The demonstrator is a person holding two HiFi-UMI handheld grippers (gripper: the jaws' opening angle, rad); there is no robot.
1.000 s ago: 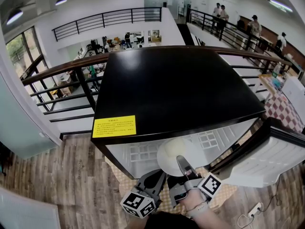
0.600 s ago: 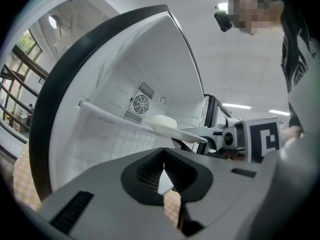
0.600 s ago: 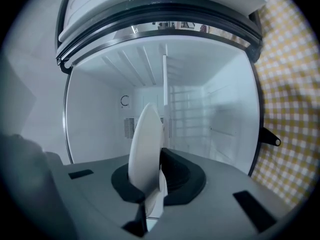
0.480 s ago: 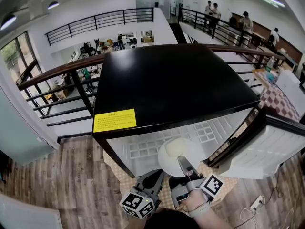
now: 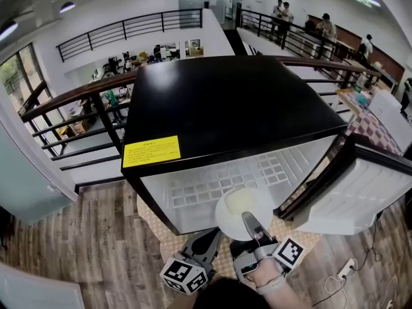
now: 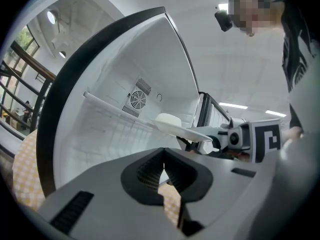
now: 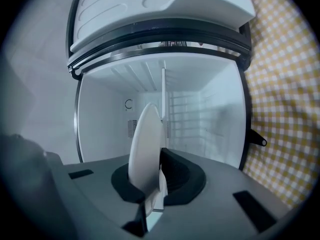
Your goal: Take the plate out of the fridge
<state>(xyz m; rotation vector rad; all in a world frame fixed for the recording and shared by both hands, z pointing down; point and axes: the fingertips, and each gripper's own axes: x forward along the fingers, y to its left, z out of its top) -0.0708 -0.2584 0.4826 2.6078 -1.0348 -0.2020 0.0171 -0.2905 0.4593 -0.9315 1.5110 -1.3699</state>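
Ok so the right tool (image 5: 247, 219) is pinching the white plate (image 5: 243, 212) by its near rim. In the right gripper view the plate (image 7: 144, 149) sits edge-on between the jaws w/ both clamped onto it. The plate is held in the air right at the open front of the fridge (image 5: 232, 108), roughly level w/ the wire shelf (image 6: 115, 111) and just in front of it. Can't tell if it's fully clear of the opening tbh. There's a pale block (image 6: 167, 119) sitting on the plate, no idea what it is. The left tool (image 5: 207, 242) hangs low beside the right one, nearer the person's body. Its jaws are pressed together w/ nothing between them, and it isn't touching the plate. The fridge has a black top w/ a yellow sticker (image 5: 151, 151) near the front left corner. Its door (image 5: 351, 192) is swung wide open to the right, and the inside is white w/ a round vent (image 6: 139, 100) on the back wall. The fridge stands on a yellow checked mat (image 7: 280, 84) over a wood floor (image 5: 77, 237). A dark railing (image 5: 71, 95) runs behind it.
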